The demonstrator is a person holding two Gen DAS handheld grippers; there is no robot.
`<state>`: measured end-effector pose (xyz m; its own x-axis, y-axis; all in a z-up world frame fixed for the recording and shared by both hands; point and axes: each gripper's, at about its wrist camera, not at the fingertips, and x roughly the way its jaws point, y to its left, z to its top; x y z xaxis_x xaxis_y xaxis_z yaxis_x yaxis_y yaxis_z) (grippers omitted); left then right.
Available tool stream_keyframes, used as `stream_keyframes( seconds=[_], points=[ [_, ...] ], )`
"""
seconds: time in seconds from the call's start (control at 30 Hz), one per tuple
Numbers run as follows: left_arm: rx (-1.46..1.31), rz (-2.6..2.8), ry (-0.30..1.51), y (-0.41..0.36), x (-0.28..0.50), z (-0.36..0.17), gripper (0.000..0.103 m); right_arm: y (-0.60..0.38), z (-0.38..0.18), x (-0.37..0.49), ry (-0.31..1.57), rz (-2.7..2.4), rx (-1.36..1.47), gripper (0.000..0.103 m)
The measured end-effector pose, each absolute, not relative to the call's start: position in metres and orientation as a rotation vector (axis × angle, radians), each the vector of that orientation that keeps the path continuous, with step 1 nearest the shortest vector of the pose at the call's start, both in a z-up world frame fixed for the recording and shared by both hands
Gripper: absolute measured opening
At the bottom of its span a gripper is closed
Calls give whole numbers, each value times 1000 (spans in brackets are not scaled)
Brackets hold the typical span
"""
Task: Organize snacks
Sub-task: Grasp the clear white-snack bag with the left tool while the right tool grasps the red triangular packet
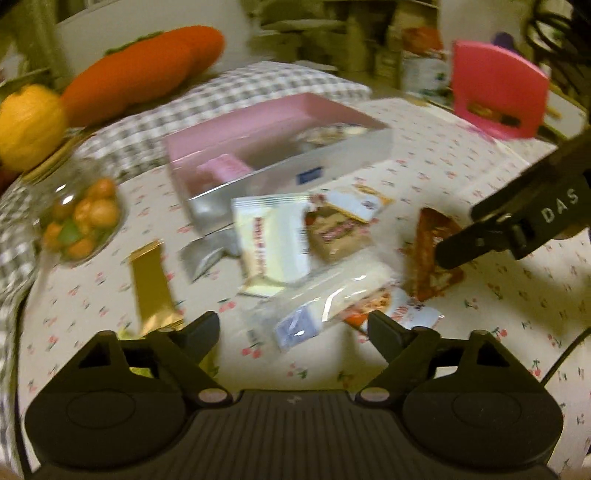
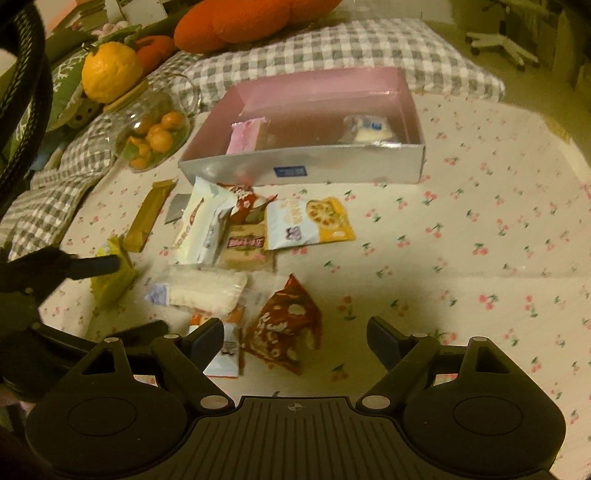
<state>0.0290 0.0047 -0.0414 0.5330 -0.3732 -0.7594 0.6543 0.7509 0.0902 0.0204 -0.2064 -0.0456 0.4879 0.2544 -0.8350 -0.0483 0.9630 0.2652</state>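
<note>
A pink-lined silver box (image 2: 303, 168) (image 1: 291, 175) stands open on the cherry-print cloth, with a pink packet (image 2: 245, 136) and a white packet (image 2: 365, 131) inside. Several snack packets lie in front of it: a white one (image 2: 205, 230) (image 1: 275, 240), a gold bar (image 2: 147, 221) (image 1: 151, 286), a clear rice-cracker pack (image 2: 205, 290) (image 1: 325, 306), a red triangular pack (image 2: 286, 325) (image 1: 430, 258), a yellow-white pack (image 2: 310, 221). My left gripper (image 1: 293, 330) is open just over the clear pack. My right gripper (image 2: 295, 338) is open above the red pack.
A glass bowl of small oranges (image 2: 155, 136) (image 1: 79, 218) sits left of the box. A yellow citrus (image 2: 109, 72), an orange plush (image 2: 240, 22) and a checked cushion (image 2: 351, 48) lie behind. A pink chair (image 1: 496, 88) stands at the far right.
</note>
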Motion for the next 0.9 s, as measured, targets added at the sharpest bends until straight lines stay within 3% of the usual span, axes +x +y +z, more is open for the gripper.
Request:
stream_keyframes(
  seconds=[0.2, 0.47, 0.77, 0.9],
  points=[
    [416, -690, 801, -8, 32, -49, 68, -207, -56, 26, 1087, 183, 276, 87],
    [363, -662, 871, -6, 41, -51, 35, -207, -63, 30, 1077, 136, 260, 83],
    [324, -652, 937, -5, 37, -49, 25, -211, -59, 26, 1055, 131, 246, 42],
    [314, -671, 984, -5, 30, -47, 23, -213, -57, 26, 1046, 116, 229, 41]
  ],
)
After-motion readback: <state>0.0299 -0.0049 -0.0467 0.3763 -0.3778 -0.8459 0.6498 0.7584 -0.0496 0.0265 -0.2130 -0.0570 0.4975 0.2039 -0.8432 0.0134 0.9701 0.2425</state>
